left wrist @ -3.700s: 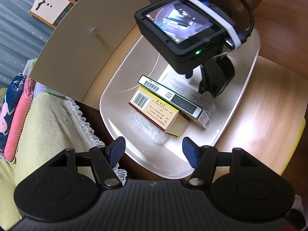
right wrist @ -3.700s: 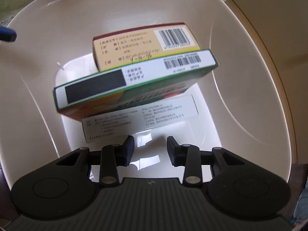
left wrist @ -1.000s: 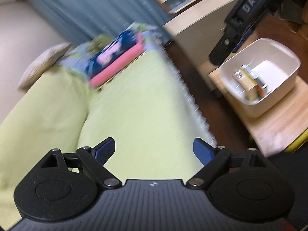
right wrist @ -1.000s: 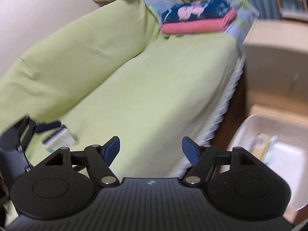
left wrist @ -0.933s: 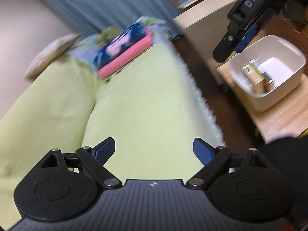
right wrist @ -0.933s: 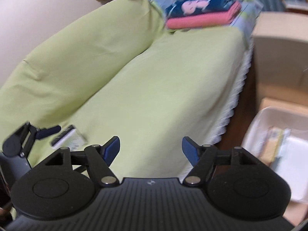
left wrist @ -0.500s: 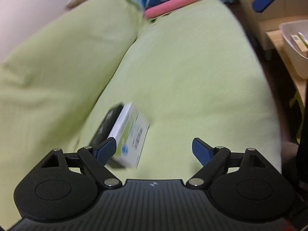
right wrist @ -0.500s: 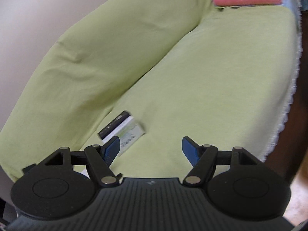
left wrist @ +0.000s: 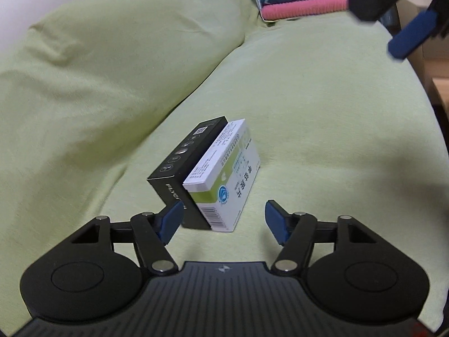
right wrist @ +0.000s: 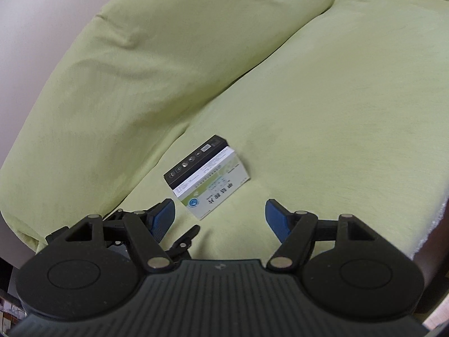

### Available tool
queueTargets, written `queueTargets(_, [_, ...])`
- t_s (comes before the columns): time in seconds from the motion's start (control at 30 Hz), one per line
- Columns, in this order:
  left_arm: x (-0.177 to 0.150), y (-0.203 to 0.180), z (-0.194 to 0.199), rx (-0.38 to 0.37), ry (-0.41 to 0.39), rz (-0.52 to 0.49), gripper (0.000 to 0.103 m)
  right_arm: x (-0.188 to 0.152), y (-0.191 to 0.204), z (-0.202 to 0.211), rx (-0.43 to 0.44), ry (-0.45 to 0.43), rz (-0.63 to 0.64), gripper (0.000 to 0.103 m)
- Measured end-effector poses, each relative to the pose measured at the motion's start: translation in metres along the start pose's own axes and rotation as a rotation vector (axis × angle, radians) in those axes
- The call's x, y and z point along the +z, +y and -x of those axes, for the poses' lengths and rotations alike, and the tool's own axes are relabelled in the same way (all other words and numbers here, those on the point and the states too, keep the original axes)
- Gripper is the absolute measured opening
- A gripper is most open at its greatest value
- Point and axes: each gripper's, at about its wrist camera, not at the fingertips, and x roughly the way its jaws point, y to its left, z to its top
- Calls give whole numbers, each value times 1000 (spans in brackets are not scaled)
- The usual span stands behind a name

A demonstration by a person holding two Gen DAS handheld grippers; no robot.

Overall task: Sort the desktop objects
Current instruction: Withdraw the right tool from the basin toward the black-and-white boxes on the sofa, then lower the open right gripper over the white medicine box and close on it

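The right hand-held gripper [left wrist: 404, 36] shows in the left wrist view only as a blurred dark body and one blue pad, cut off by the top right edge. The flat black cardboard box [left wrist: 186, 165] is half hidden behind the white-and-green medicine carton [left wrist: 227, 179], whose small print is unreadable.

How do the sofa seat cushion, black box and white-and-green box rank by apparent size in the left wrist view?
1. Sofa seat cushion
2. and 3. Black box and white-and-green box: too alike to rank; they partly overlap.
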Motion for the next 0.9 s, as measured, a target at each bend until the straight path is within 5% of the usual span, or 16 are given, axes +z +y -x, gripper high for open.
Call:
queueTargets(0.43, [-3,10,-25,-39,-5,76,62,30,3,-89,-6,145,-138,68])
queueTargets(0.9, [-8,3,-37,-60,-2,75,62,42,4,-133,-41,190,-193,70])
